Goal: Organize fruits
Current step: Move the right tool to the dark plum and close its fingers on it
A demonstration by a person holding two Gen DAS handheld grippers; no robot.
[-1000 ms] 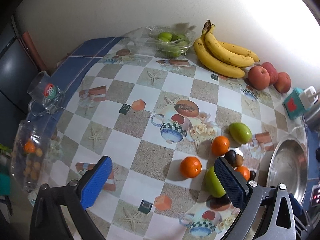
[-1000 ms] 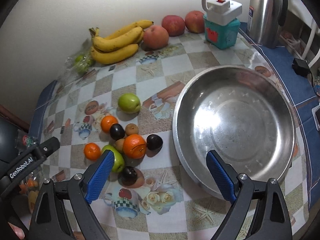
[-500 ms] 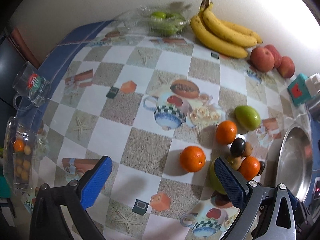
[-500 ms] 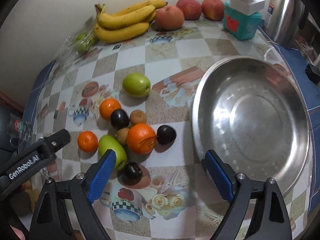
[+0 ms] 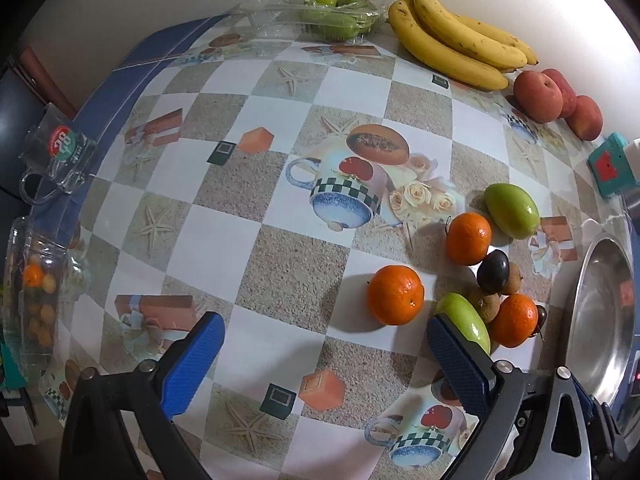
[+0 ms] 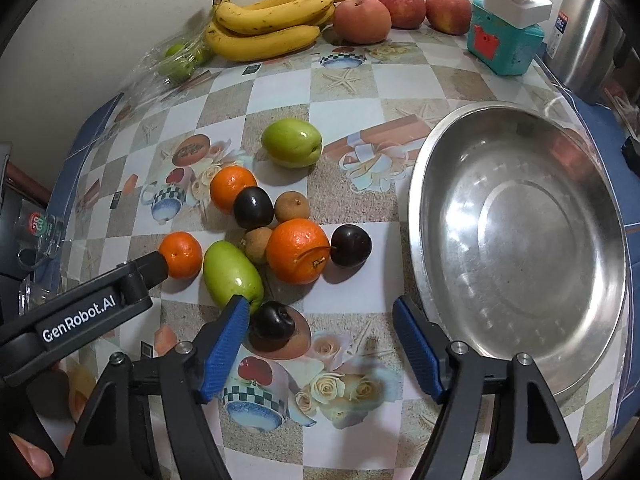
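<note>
A cluster of loose fruit lies on the patterned tablecloth: oranges, green fruits, dark plums and small brown fruits. My left gripper hovers open over the table. A small orange sits just ahead of its gap and a green fruit lies against its right finger. My right gripper points down near the cluster with its jaws closing. A dark plum lies just inside its left finger, and the pads press on nothing. The big orange is ahead of it.
A wide steel bowl stands right of the fruit. Bananas, red apples, a teal box and a steel flask line the wall. A plastic tray of green fruit and a glass mug are at the left.
Both grippers have sunk toward the table, so the fruit looks larger. The right jaws have narrowed, and the dark plum now lies beside the left finger.
</note>
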